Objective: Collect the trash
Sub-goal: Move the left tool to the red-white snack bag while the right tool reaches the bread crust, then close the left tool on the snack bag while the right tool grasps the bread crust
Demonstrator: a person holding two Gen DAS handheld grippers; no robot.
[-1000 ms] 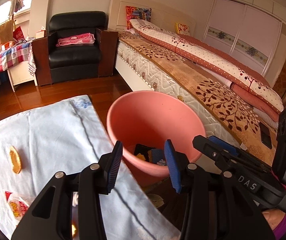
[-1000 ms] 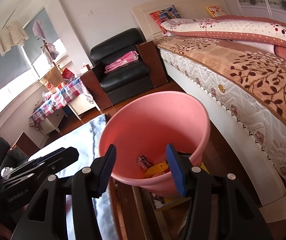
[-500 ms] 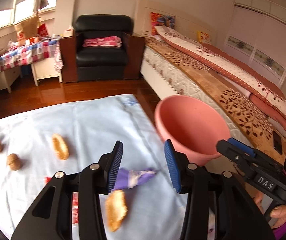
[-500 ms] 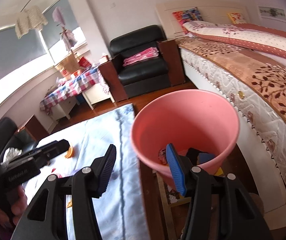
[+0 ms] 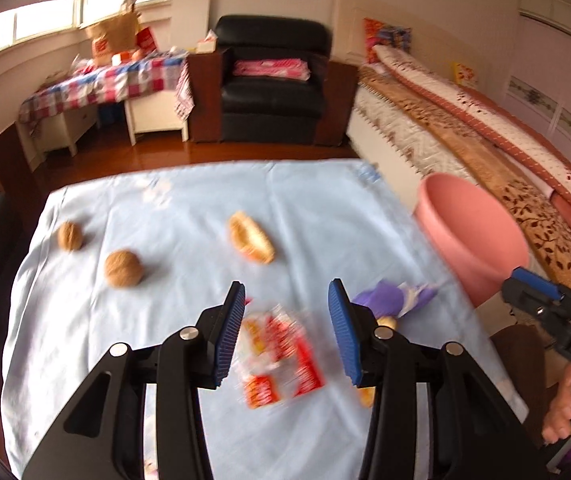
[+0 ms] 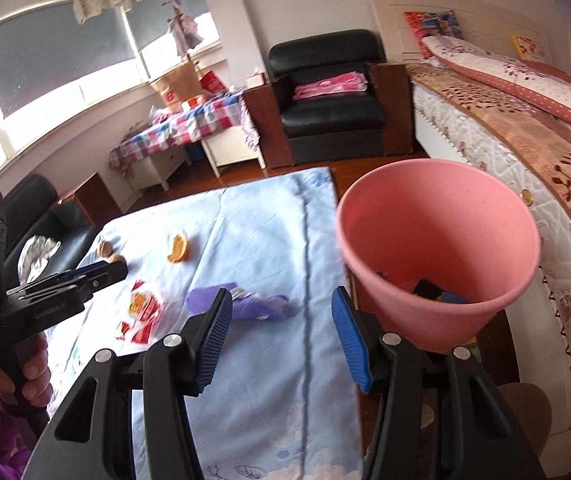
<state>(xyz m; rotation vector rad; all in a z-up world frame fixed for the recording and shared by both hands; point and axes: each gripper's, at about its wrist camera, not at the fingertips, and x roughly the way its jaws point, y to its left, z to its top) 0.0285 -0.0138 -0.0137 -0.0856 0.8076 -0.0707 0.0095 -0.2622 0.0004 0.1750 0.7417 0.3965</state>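
My left gripper [image 5: 285, 332] is open and empty above a red and white snack wrapper [image 5: 281, 354] on the light blue cloth [image 5: 189, 288]. A purple wrapper [image 5: 393, 300] lies just right of it. My right gripper [image 6: 279, 336] is open and empty, with the purple wrapper [image 6: 245, 304] just beyond its left finger. The pink bin [image 6: 437, 248] stands past the cloth's right edge with some trash at its bottom. The red wrapper [image 6: 141, 316] also shows in the right wrist view, under the left gripper [image 6: 101, 272].
Two walnuts [image 5: 123, 268] and an orange peel [image 5: 251, 238] lie on the cloth. A bed [image 5: 485, 148] runs along the right behind the bin. A black armchair [image 5: 273, 80] and a checked-cloth table [image 5: 105, 80] stand at the back.
Both grippers have swung left, away from over the pink bin and back over the cloth. The left gripper now hangs over the red wrapper; the bin sits off to the right.
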